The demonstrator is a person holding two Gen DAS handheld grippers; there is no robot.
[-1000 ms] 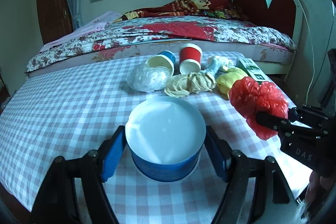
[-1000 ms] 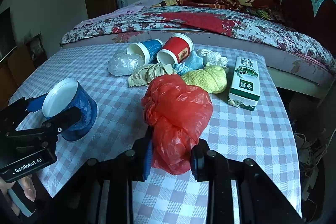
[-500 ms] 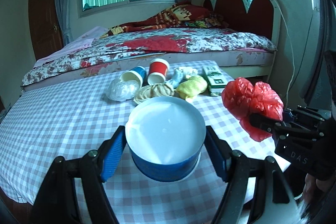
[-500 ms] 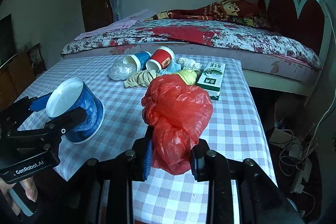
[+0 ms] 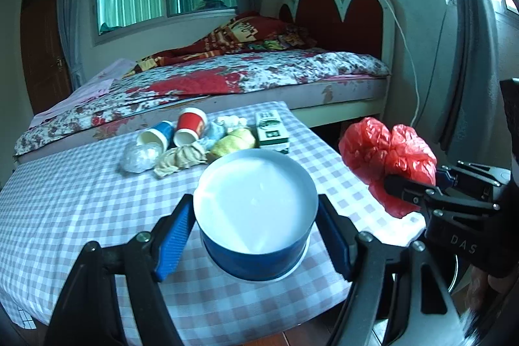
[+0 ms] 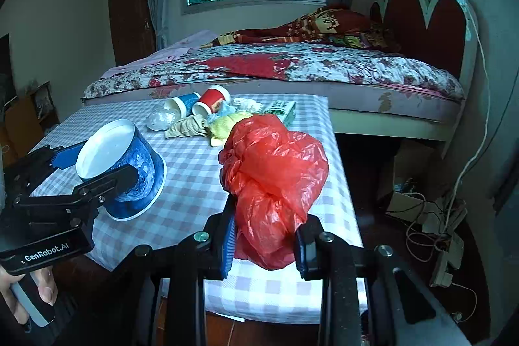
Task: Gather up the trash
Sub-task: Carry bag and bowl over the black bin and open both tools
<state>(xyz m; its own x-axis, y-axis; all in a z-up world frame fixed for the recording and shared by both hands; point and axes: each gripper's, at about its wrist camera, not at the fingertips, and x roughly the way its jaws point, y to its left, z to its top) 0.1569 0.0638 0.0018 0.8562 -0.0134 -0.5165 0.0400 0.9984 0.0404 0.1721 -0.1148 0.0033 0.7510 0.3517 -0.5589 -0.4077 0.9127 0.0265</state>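
My left gripper is shut on a blue paper bowl with a white inside, held above the near edge of the checked table; it also shows in the right wrist view. My right gripper is shut on a crumpled red plastic bag, held over the table's near right corner; the bag also shows in the left wrist view. More trash lies in a row at the table's far side: a clear plastic wad, a blue cup, a red cup, a beige rag, a yellow cloth and a green box.
A bed with a floral cover stands right behind the table. To the right of the table the floor holds cables and a power strip. A door is at the far left.
Both grippers have pulled back and up from the table with their loads. The row of trash now looks smaller and farther away. The red bag has moved past the table's right edge.
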